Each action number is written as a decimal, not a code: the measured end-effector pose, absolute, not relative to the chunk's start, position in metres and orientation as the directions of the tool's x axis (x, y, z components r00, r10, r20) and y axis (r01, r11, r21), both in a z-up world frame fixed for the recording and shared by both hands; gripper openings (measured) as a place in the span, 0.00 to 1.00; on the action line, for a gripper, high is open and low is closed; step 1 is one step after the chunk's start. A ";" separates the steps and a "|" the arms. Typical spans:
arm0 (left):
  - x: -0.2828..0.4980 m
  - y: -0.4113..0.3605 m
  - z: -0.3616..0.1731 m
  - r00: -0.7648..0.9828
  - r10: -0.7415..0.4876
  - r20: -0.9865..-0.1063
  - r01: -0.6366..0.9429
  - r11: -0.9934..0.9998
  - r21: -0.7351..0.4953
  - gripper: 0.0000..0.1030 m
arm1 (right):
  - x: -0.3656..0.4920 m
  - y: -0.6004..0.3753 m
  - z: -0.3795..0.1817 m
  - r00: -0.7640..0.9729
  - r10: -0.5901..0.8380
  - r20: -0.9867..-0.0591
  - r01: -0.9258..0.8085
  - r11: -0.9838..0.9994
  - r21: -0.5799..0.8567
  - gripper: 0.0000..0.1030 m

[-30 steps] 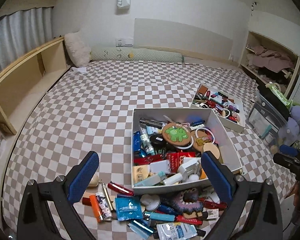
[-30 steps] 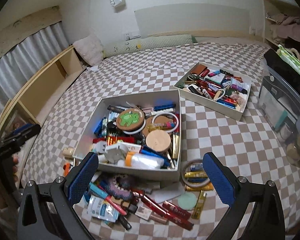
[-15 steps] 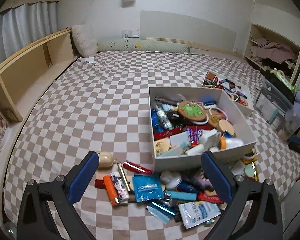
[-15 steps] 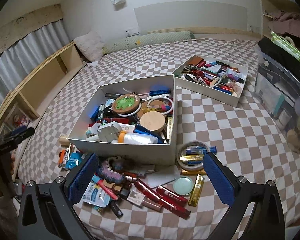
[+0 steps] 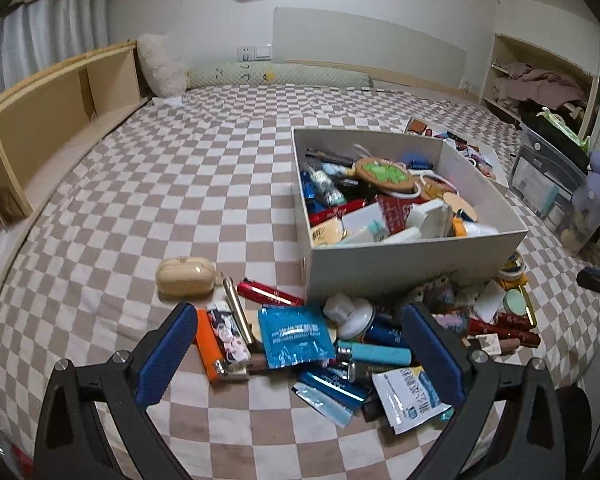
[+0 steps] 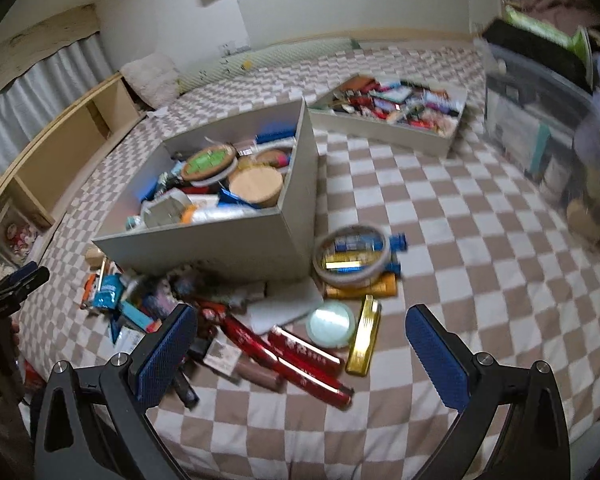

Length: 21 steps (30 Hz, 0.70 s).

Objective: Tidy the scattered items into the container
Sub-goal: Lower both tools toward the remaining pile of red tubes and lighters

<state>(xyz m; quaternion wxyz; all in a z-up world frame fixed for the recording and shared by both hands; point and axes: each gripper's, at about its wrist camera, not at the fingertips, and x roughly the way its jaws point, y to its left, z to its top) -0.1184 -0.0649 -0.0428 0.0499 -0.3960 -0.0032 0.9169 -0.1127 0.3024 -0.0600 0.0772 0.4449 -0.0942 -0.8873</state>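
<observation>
A grey box point(image 5: 416, 258) full of small items stands on the checkered bed; it also shows in the right wrist view point(image 6: 236, 236). Scattered items lie in front of it: a blue sachet point(image 5: 294, 334), an orange lighter point(image 5: 207, 345), a beige case point(image 5: 186, 276), red tubes point(image 6: 300, 354), a gold lighter point(image 6: 365, 336), a round mint tin point(image 6: 331, 325) and a tape ring point(image 6: 352, 254). My left gripper point(image 5: 298, 354) is open and empty, low over the pile's left part. My right gripper point(image 6: 302, 354) is open and empty, low over the pile's right part.
A second shallow tray point(image 6: 392, 126) of items lies behind the box to the right. A clear storage bin point(image 6: 540, 128) and a plush toy point(image 5: 598, 192) stand at the bed's right edge. A wooden shelf point(image 5: 40, 128) runs along the left. The bed's near edge is just below the pile.
Both grippers have come down and closer to the scattered pile in front of the box. Their jaws stay open and empty. The right wrist view is blurred by motion.
</observation>
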 end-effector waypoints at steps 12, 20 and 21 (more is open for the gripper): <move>-0.120 -0.090 -0.104 -0.625 0.052 -0.779 -0.033 -0.999 -0.040 0.99 | -0.111 0.298 -0.120 -0.493 -0.245 -0.835 0.005 -0.960 0.279 1.00; -0.127 -0.073 -0.126 -0.560 0.168 -0.811 -0.169 -0.982 -0.086 0.99 | -0.113 0.298 -0.144 -0.407 -0.216 -0.887 -0.035 -0.967 0.251 1.00; -0.128 -0.072 -0.128 -0.554 0.178 -0.813 -0.180 -0.979 -0.092 0.99 | -0.113 0.297 -0.146 -0.393 -0.206 -0.896 -0.031 -0.971 0.236 1.00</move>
